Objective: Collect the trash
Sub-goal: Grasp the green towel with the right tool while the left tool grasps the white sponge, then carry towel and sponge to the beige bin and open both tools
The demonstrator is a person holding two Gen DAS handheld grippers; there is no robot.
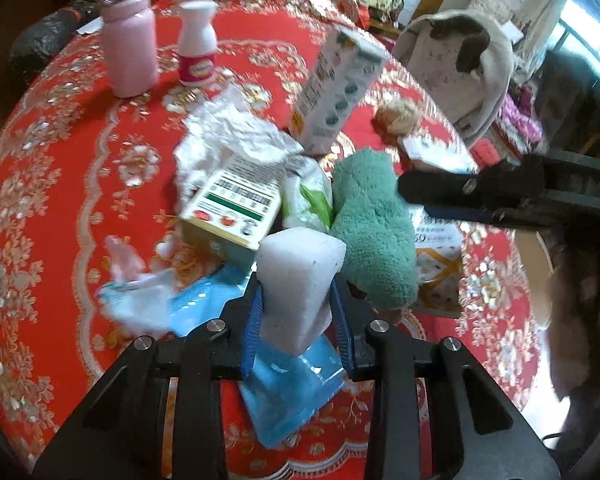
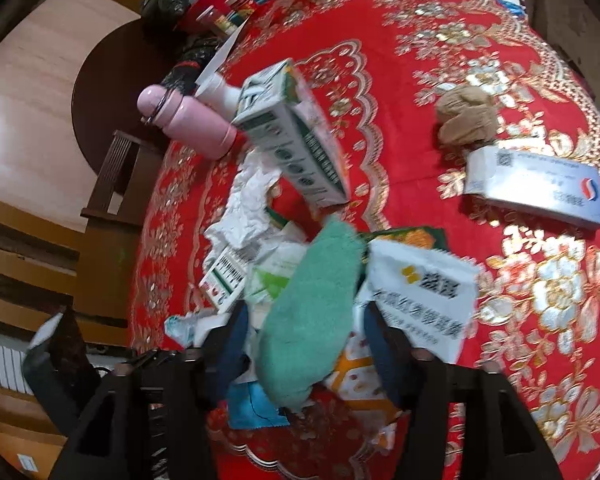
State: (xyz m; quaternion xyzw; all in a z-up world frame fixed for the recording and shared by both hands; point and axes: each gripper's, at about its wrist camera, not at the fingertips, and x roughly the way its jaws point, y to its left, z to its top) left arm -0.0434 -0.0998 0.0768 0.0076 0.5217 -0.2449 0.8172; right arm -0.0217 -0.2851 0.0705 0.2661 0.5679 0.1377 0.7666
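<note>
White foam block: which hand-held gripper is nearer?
Left. The left hand-held gripper has the white foam block between its fingers; the right hand-held gripper straddles the green cloth beside it.

left gripper (image 1: 298,312): black plastic frame of slotted, ribbed arms, round silver screw heads at the four pivots, two fingers lined with ridged blue pads (image 1: 252,328). right gripper (image 2: 304,344): same black slotted frame, pivot screws dull and dark in this light, fingers faced with dark blue pads (image 2: 232,340); seen from the left wrist view as a long black finger with a blue strip beneath.
</note>
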